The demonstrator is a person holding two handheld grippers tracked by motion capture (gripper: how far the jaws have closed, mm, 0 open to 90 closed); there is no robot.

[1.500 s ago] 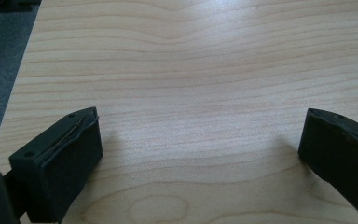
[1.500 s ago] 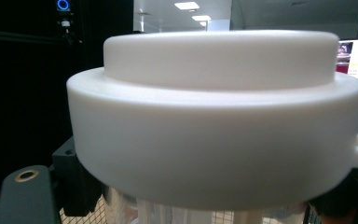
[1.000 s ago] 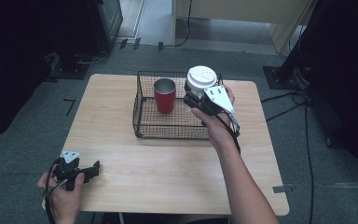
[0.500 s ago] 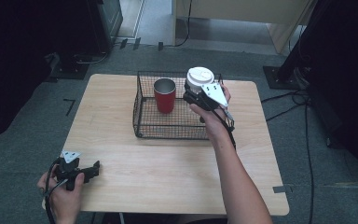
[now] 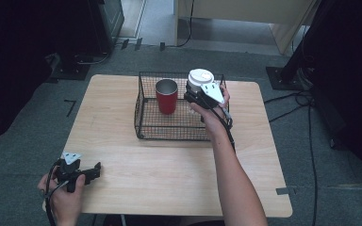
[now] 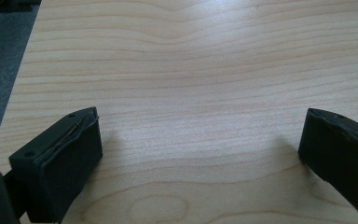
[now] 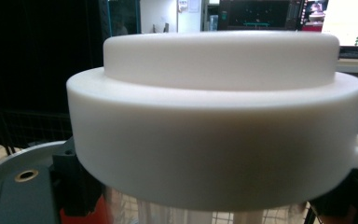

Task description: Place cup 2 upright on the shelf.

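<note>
White-lidded cup, pinched in right hand-held gripper, now farther over wire basket, 3 o'clock of red cup; lowering likely next. Left hand-held gripper spread, idle on surface.

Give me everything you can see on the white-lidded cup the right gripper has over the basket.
The clear-walled cup with a thick white plastic lid stands upright, held by the right gripper over the right half of the black wire basket, beside the red metal tumbler. The lid is stepped, a raised round centre on a wider rim, with a small tab on one side. Below it the wall looks transparent. Whether its base touches the basket floor cannot be told.
</note>
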